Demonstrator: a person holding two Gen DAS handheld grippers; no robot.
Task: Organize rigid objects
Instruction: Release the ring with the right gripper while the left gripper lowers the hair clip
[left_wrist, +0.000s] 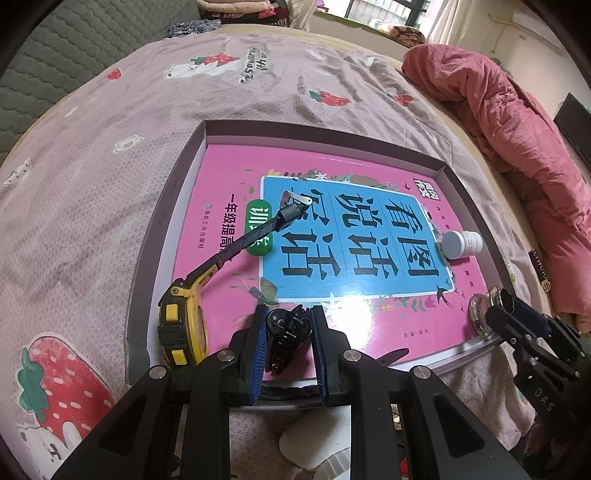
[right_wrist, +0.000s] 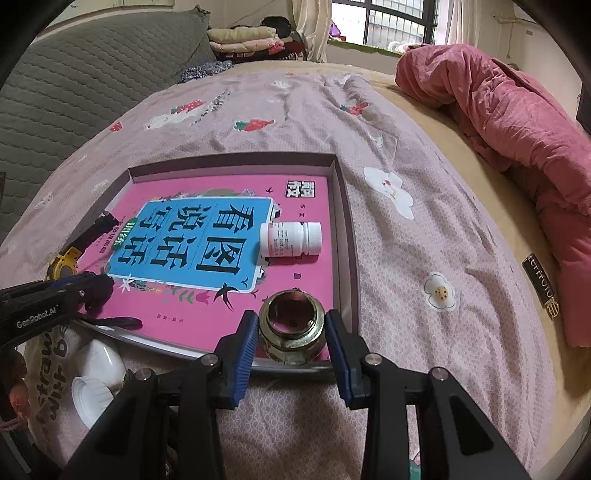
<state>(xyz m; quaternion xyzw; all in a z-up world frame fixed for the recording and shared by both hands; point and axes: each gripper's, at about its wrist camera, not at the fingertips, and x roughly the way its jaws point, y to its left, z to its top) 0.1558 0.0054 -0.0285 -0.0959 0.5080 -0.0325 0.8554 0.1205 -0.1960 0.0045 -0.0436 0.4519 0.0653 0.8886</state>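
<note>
1. My left tongs (left_wrist: 286, 326) stand narrow, clamped on a black clip (left_wrist: 286, 328) at the tray's (left_wrist: 447, 168) near edge.
2. My right tongs (right_wrist: 291, 332) grip a brass fitting (right_wrist: 291, 323) at the tray's near right corner.
3. In the tray: a pink book (left_wrist: 229, 173), a yellow watch (left_wrist: 181, 321) by its left edge, a white bottle (right_wrist: 290, 238) lying near its right wall.
4. The tray sits on the bed (right_wrist: 424, 258).
</note>
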